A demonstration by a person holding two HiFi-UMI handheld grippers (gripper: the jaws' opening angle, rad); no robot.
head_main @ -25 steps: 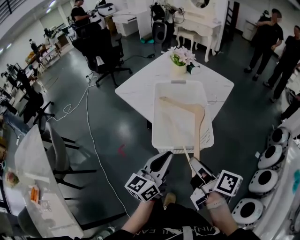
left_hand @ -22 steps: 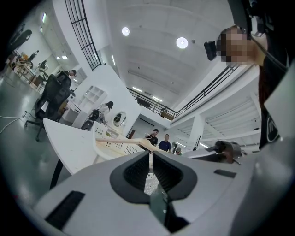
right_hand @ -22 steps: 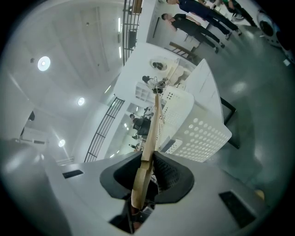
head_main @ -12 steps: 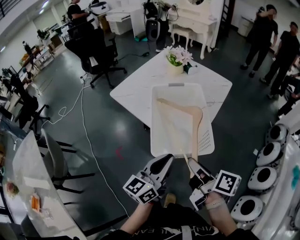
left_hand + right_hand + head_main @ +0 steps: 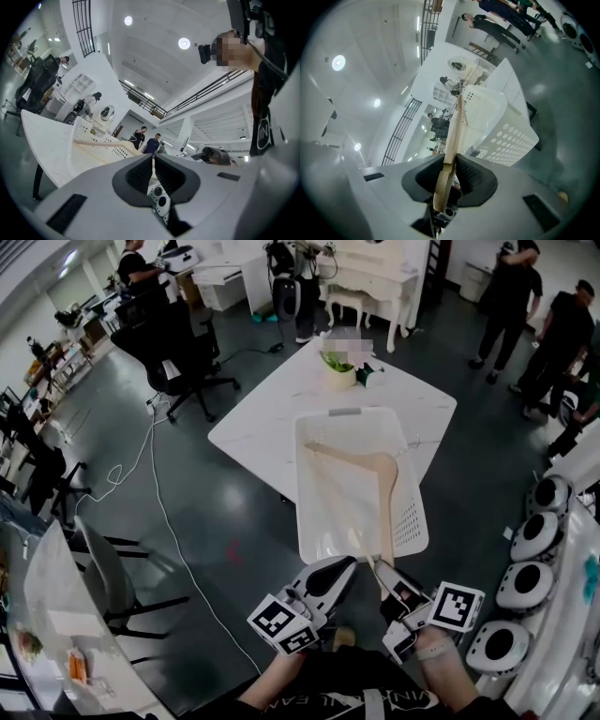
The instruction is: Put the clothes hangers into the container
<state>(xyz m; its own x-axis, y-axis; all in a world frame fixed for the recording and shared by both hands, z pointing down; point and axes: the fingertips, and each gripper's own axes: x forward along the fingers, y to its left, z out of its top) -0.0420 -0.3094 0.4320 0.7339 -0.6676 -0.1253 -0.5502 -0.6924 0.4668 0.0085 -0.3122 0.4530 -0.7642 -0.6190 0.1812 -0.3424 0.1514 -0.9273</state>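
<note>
My right claw [image 5: 384, 570] grips the hanger [image 5: 386, 512] by its near end. Its length points up-frame, into the container [image 5: 328, 521]. My left claw [image 5: 345, 566] is closed, empty.

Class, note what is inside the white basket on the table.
A wooden hanger extends into the white basket, its near end clamped by the right gripper. The basket floor under it is covered.

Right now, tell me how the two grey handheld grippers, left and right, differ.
The left gripper is shut with nothing between its jaws; the right gripper is shut on one end of the pale wooden clothes hanger.
The right gripper's hanger reaches out over the white perforated plastic basket; the left gripper brings nothing to it.
Shared: both sit just short of the basket's near rim, pointing towards it.
</note>
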